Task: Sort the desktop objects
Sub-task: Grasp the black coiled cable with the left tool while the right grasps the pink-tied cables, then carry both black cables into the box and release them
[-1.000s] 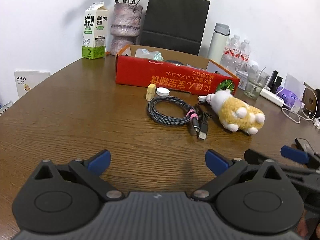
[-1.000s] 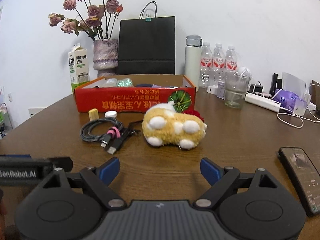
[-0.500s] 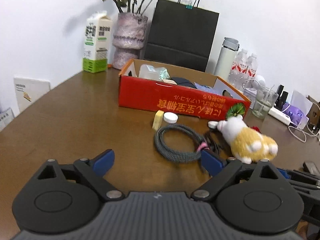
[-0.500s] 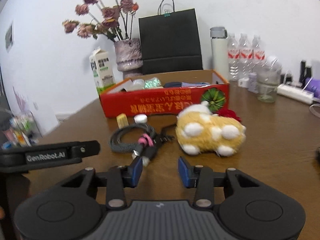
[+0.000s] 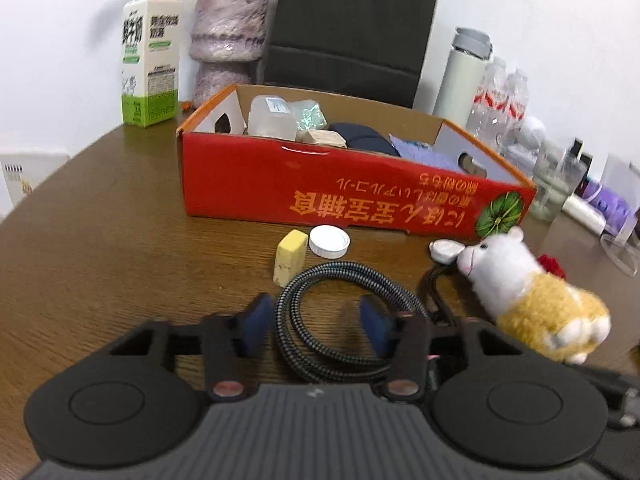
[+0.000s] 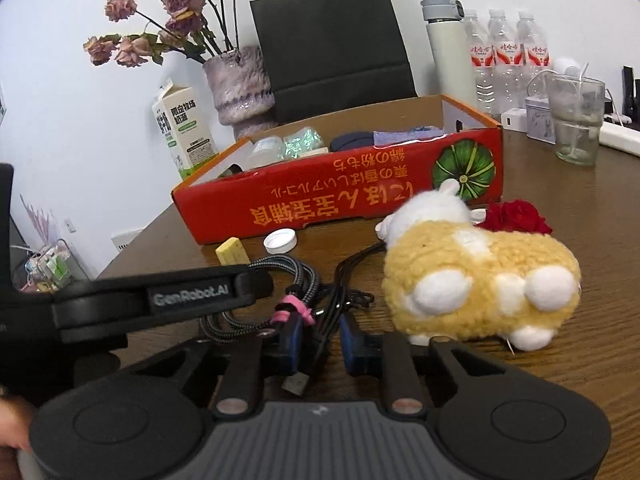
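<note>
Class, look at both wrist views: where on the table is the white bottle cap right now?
The white bottle cap lies on the wooden table just in front of the red box, beside the yellow eraser and behind the coiled cable.

Each tool is matte black plastic with a ribbed grey housing at the near edge, flanked by two round black discs with a shallow inset circle. From the discs, angular black linkage arms with triangular cut-outs run forward, pinned by copper-coloured round screws. The left tool (image 5: 316, 322) and the right tool (image 6: 320, 340) both end in blue pads (image 5: 256, 316). The left tool's black side bar carries grey "GenRobot.AI" lettering (image 6: 191, 298).
</note>
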`<state>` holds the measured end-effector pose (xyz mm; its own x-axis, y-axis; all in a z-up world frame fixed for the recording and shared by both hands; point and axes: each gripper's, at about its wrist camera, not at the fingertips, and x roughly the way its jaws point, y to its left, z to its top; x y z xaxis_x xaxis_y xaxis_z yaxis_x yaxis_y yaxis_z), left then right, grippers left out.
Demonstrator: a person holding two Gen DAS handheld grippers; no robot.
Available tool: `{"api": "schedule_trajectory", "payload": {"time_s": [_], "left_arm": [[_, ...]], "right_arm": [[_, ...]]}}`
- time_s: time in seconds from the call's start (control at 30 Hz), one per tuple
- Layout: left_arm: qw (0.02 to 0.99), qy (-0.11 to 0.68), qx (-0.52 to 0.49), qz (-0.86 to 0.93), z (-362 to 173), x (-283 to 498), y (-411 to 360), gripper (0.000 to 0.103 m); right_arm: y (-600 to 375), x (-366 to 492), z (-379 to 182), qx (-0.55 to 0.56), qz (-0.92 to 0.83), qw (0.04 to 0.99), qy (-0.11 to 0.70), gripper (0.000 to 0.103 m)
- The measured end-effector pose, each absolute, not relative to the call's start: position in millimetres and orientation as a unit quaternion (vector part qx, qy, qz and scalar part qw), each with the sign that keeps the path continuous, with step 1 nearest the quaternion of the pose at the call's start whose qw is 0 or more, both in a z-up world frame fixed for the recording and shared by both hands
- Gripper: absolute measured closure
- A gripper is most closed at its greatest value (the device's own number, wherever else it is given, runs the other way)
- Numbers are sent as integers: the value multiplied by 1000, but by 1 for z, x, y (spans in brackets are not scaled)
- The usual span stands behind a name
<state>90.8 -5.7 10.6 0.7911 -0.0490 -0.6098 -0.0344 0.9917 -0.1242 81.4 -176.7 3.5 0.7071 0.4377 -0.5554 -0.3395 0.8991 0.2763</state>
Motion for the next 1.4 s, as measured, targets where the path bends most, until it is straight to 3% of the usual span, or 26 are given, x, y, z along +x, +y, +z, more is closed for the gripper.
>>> {"api": "schedule_trajectory", "payload": {"time_s": [0.07,0.13,0.2,0.4,0.47,0.63,0.73,0.8,0.83,0.87,0.93,1.23,1.3,1.37,1.4], "left_arm": [[945,323,-42,10,10,89,-8,87],[944,325,-56,-1,11,84,-3,89],[945,321,-72,-6,15,73,3,97],[962,257,-90,-17,54,15,14,96],[964,244,-108,-12,65,5,24,96],[971,202,-129,-13,93,-10,38,96],[973,200,-117,-11,95,-14,36,96],[971,209,-118,-14,90,-17,36,96],[970,212,-118,-15,87,-19,36,96],[969,217,-117,-14,84,-20,37,96],[968,220,-119,-7,79,-23,40,96],[965,227,-129,-11,69,-23,45,96],[965,229,-131,-11,67,-22,46,97],[964,230,-133,-9,66,-21,47,97],[964,229,-134,-10,66,-22,48,97]], "right_arm": [[-177,81,3,74,211,921,319,92],[-177,75,6,60,205,927,309,92],[-180,65,12,54,210,930,296,92],[-192,23,43,33,220,944,244,92],[-197,10,59,39,226,948,221,102],[-201,-14,94,27,230,960,160,103],[-201,-11,95,-3,227,960,164,103],[-202,-6,85,-15,238,952,193,95],[-202,-3,78,-21,246,945,213,86],[-202,-1,70,-20,251,940,231,71],[-200,3,53,-15,247,935,253,60],[-176,35,17,-35,210,933,292,60],[-170,44,15,-41,211,930,297,64],[-168,54,12,-38,220,924,312,89],[-167,56,12,-37,222,923,313,93]]}}
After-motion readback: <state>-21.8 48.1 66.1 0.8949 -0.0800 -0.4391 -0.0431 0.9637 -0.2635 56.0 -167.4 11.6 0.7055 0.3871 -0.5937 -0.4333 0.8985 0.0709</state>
